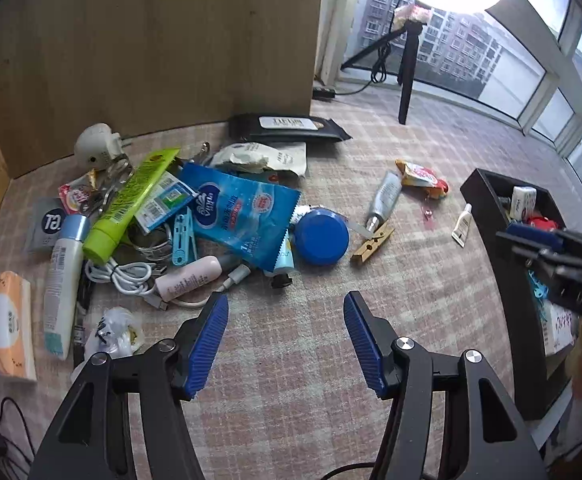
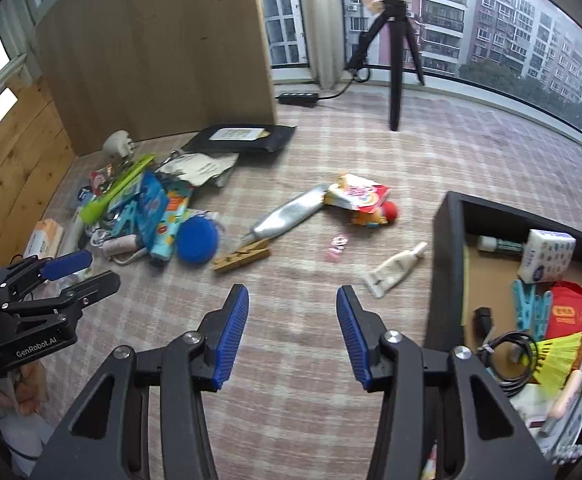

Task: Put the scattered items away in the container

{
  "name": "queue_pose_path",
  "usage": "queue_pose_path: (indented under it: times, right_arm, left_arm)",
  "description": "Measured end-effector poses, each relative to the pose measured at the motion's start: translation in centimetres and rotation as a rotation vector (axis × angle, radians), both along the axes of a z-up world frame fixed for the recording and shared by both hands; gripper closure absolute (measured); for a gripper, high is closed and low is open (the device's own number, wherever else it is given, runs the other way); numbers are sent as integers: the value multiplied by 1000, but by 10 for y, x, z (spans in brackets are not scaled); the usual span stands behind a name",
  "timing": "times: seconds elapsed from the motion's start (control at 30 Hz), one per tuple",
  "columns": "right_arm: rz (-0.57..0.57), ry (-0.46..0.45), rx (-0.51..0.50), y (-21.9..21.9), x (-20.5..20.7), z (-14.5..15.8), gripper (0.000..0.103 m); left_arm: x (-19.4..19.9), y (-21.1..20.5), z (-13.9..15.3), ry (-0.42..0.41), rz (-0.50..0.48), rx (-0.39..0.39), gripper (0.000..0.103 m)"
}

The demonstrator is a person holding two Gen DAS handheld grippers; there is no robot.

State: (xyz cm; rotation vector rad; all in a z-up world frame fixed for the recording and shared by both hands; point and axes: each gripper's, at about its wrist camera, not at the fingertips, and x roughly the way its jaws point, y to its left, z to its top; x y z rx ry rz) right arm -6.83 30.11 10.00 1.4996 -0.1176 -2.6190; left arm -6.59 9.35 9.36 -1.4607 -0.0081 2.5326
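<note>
Both grippers hang over a checked cloth [image 1: 291, 340] with nothing between their blue pads. The left gripper [image 1: 286, 320] has its jaws spread wide above bare cloth, just in front of the heap of clutter. The right gripper [image 2: 292, 312] is parted too, a little less wide, and it also holds nothing; it hovers over empty cloth between the heap and the black container [image 2: 447, 264].

The container sits at the right side of the cloth. Inside it lie a tissue pack [image 2: 547, 256], blue pegs [image 2: 531, 308], a red packet [image 2: 575, 312], a yellow comb-like piece [image 2: 559, 356] and a coiled black cable [image 2: 511, 356].

Most of the loose things are piled to the left, near a wooden board [image 1: 151, 40]: a blue wet-wipe packet [image 1: 243, 216], a green tube [image 1: 131, 204], a round blue lid [image 1: 321, 236], a white cable [image 1: 123, 276], a pale pink tube [image 1: 191, 278], a white bottle [image 1: 63, 280] and an orange tissue pack [image 1: 5, 324]. A black wipes pack [image 1: 291, 126] lies behind the heap.

Between heap and container, well apart from each other, lie a wooden clothes peg [image 2: 243, 260], a silver tube [image 2: 287, 216] touching a snack packet [image 2: 361, 200], a small pink clip [image 2: 337, 246] and a small white tube [image 2: 395, 268], the last nearest the container.
</note>
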Motion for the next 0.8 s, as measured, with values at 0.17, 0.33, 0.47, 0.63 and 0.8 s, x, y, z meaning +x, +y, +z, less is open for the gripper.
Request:
queue_pose_path:
  times: [0.17,0.33,0.47,0.63,0.8]
  right_arm:
    - [24,4,-3,-18,6,1,58]
    - [32,7,-6,-30,14,5,58]
    - [42,11,-9,-38,22,10,58]
    - [49,22,1,-46,33,15,58]
    - [50,34,-1,-50,45,22,58]
  left_arm:
    - [10,-7,12,21,39,-3,39]
    - [23,-17,25,47,77,-21,28]
    - [34,-20,35,70,104,-72,27]
    - [49,-26,45,77,123,-69,27]
    - [62,-33,52,79,146,-53,26]
